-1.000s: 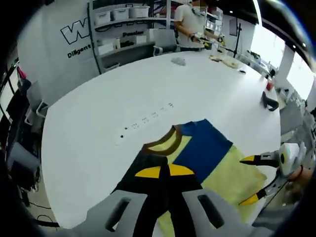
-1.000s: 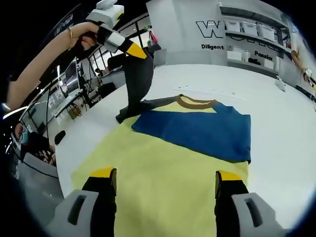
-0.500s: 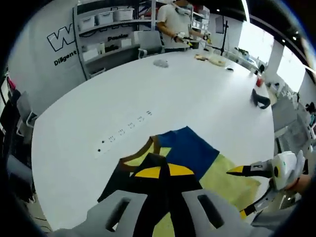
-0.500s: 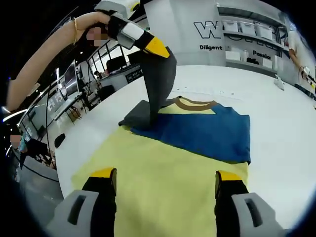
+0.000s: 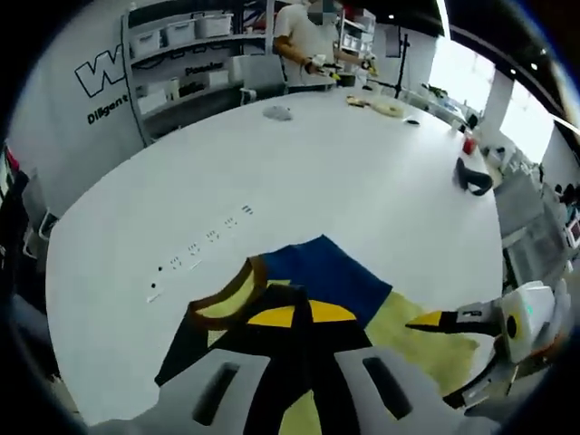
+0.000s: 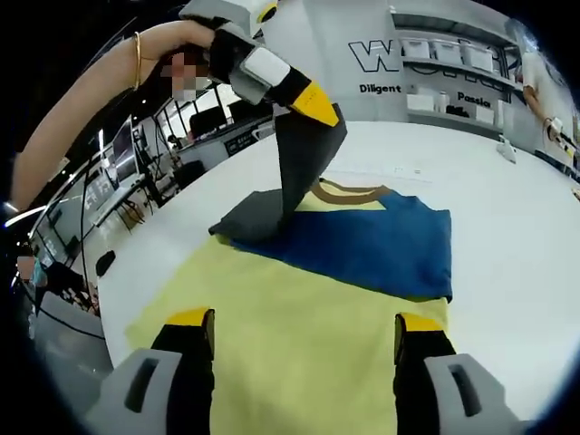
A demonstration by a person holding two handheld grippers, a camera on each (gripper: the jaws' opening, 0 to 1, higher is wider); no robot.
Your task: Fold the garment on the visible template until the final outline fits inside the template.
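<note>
A yellow shirt (image 6: 299, 308) lies flat on the white table (image 6: 507, 236), with a brown collar (image 6: 349, 192) and a blue sleeve (image 6: 372, 249) folded across the chest. My left gripper (image 6: 313, 101) is shut on the dark grey sleeve (image 6: 304, 159) and holds it lifted above the collar area. In the left gripper view that left gripper (image 5: 302, 314) has the dark sleeve (image 5: 272, 362) draped between its jaws. My right gripper (image 6: 304, 326) stands open low over the shirt's hem; it also appears at the right as the right gripper (image 5: 444, 353).
Small printed marks (image 5: 204, 240) run along the table beyond the collar. Farther off lie a grey cloth (image 5: 276, 112), a dark object (image 5: 471, 177) and a red item (image 5: 468, 145). A person (image 5: 304, 41) stands at the far edge by the shelves (image 5: 181, 27).
My left gripper has carried the dark sleeve up and across, from beside the shirt to over the collar. The right gripper has held still, open.
</note>
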